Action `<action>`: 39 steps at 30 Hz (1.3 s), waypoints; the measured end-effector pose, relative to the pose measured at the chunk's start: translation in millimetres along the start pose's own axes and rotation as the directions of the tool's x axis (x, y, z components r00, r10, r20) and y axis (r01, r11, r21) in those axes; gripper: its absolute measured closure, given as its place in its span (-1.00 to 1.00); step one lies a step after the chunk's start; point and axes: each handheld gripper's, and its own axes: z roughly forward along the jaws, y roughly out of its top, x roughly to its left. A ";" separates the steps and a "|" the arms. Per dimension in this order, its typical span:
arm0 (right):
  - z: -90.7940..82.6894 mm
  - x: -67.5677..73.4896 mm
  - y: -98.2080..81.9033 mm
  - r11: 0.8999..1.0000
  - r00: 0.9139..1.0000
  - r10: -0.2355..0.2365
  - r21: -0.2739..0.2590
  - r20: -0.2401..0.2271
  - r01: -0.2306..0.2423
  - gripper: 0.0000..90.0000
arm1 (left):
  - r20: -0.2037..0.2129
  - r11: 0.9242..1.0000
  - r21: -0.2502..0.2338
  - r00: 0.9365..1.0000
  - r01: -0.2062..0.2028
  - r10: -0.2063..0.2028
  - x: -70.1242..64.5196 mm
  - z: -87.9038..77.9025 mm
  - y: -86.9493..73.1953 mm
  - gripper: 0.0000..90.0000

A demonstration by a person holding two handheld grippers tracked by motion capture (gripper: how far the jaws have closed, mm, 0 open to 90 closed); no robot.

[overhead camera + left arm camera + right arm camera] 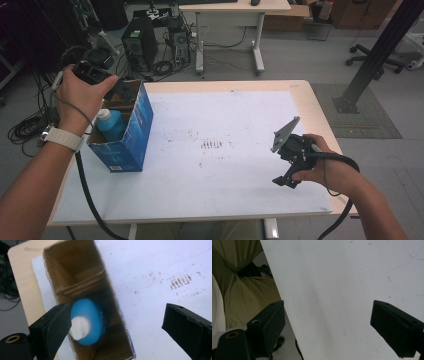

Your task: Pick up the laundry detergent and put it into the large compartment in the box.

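An open blue cardboard box [131, 135] stands on the left part of the table. Inside it a blue bottle with a white cap [109, 122] stands upright. My left gripper [116, 88] is held above the box's far end, pointing down into it. From the left gripper view I look into the box [75, 267] at the bottle [90, 317]; the left gripper [115, 325] is open wide and holds nothing. My right gripper [291, 162] hovers low over the table's right side. In its own view the right gripper [327, 325] is open over the white sheet [342, 277].
A white sheet [220, 115] with dark smudges [212, 145] covers the wooden table [320, 115]. A person's trousers [242, 292] show past the table's near edge. Computer towers [140, 45], cables and a second desk [235, 7] stand beyond the table.
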 end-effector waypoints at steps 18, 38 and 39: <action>0.7 -2.5 -4.1 1.000 1.000 0.018 -0.004 -0.002 -0.018 -0.71 | 0.036 0.974 -0.061 0.974 -0.219 0.222 -43.9 -7.4 32.6 -0.86; 1.2 -4.5 -3.8 1.000 1.000 0.027 0.000 -0.003 -0.027 -0.71 | 0.143 0.913 -0.074 0.902 -0.401 0.408 -87.0 -4.4 58.2 -0.86; 1.1 -4.7 -4.1 1.000 1.000 0.028 0.000 -0.003 -0.028 -0.71 | 0.143 0.910 -0.074 0.899 -0.408 0.415 -88.5 -4.2 59.1 -0.86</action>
